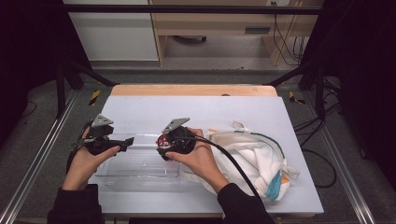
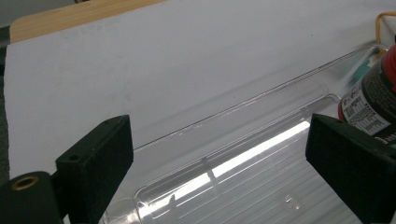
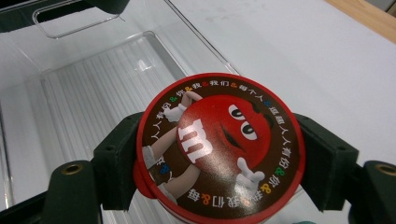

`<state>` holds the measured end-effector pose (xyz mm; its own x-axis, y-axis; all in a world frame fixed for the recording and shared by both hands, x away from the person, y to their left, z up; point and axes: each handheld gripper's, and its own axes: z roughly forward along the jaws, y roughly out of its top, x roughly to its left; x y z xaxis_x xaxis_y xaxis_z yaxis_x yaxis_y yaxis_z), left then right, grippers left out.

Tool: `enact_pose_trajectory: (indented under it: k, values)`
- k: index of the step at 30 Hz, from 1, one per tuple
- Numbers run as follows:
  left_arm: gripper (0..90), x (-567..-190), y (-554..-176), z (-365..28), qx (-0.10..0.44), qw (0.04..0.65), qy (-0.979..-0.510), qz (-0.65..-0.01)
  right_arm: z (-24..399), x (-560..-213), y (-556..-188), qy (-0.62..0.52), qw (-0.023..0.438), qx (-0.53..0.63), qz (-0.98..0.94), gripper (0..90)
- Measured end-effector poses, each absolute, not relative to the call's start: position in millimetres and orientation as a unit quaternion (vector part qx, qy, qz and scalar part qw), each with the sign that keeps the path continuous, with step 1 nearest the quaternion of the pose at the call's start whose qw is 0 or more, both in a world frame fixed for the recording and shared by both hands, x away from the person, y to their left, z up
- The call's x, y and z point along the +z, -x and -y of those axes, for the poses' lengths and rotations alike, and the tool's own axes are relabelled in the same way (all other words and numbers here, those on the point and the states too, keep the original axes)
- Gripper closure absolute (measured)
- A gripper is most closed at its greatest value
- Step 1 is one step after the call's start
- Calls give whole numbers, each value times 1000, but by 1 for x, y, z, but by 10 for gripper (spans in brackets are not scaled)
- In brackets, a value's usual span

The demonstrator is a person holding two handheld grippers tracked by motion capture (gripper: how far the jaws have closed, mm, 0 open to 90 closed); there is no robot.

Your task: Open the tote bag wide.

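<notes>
Jaws of your left gripper [image 1: 122, 143] stand spread with nothing between them, poised over the left end of the clear plastic bin [image 1: 140, 175] on the white table [image 1: 187, 112]. Right of it, your right gripper [image 3: 219, 154] pinches the red candy tub [image 3: 219, 147] by its sides, above the bin's right end. Farther right lies a crumpled white bag [image 1: 254, 156].
</notes>
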<state>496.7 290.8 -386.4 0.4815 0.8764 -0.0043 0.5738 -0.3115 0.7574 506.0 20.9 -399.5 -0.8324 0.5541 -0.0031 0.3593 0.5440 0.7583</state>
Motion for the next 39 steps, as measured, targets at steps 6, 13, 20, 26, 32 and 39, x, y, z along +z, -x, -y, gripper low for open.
enact_pose_trajectory:
  k: [6, 13, 20, 26, 32, 39]
  values:
    - [75, -387, -497, -289, 209, 358, -784, -463, -21, -405, -506, -265, 120, 397, -870, 259]
    - [75, -388, -497, -288, 209, 357, -785, -461, -21, -407, -508, -267, 118, 398, -870, 259]
    - [73, -388, -497, -289, 210, 357, -784, -462, -23, -411, -508, -266, 118, 389, -874, 259]
    - [74, -388, -497, -288, 209, 357, -786, -460, -24, -413, -507, -263, 120, 386, -876, 259]
    - [73, -388, -497, -288, 208, 356, -786, -461, -26, -416, -506, -255, 122, 378, -882, 258]
    - [73, -388, -497, -288, 209, 356, -786, -461, -27, -418, -506, -254, 120, 367, -887, 257]
